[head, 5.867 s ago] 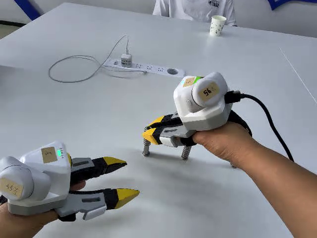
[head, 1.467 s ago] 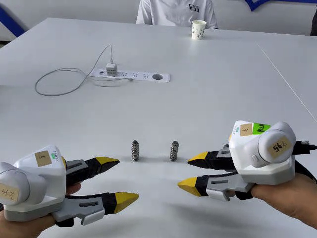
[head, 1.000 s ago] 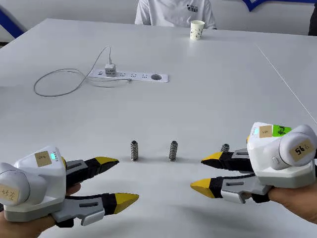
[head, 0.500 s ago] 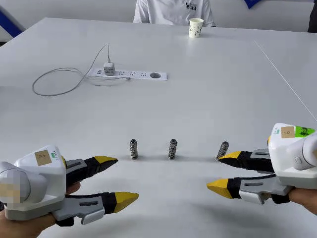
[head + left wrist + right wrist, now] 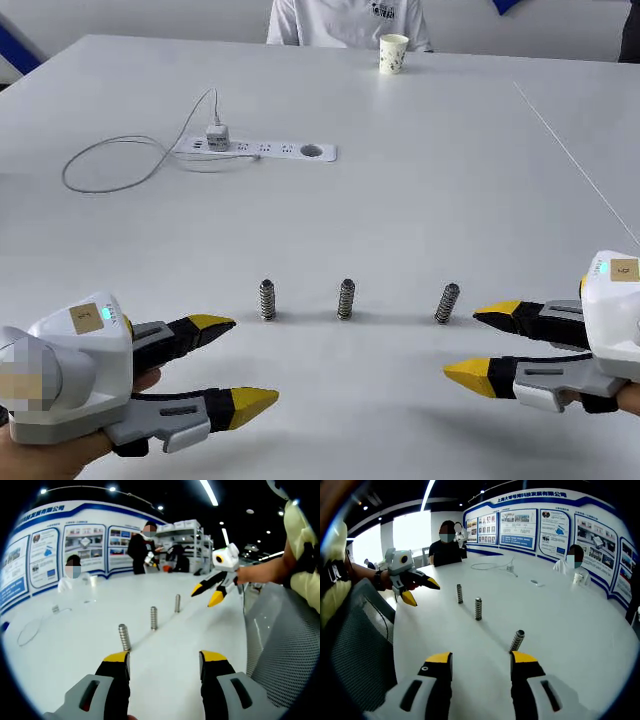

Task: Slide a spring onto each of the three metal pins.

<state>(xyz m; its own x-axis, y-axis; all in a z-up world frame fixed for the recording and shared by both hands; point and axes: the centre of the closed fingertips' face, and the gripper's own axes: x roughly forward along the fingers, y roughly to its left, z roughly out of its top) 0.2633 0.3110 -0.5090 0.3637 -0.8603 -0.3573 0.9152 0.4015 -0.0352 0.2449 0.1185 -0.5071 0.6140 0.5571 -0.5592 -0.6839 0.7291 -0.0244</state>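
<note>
Three springs (image 5: 346, 298) stand in a row toward the surface's (image 5: 420, 170) near edge, each apparently seated over its pin. The rightmost spring (image 5: 447, 303) leans slightly. The left tool (image 5: 253, 360) and right tool (image 5: 463, 343) flank the row, jaws wide and empty. The task looks complete, bar perhaps straightening the leaning one.

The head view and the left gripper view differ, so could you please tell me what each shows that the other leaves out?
The head view adds the left gripper's white housing with its green light. The left gripper view adds wall display boards, ceiling lights and a standing person in dark clothes. Both share the three springs standing in a row on the white table, and the open right gripper.
</note>
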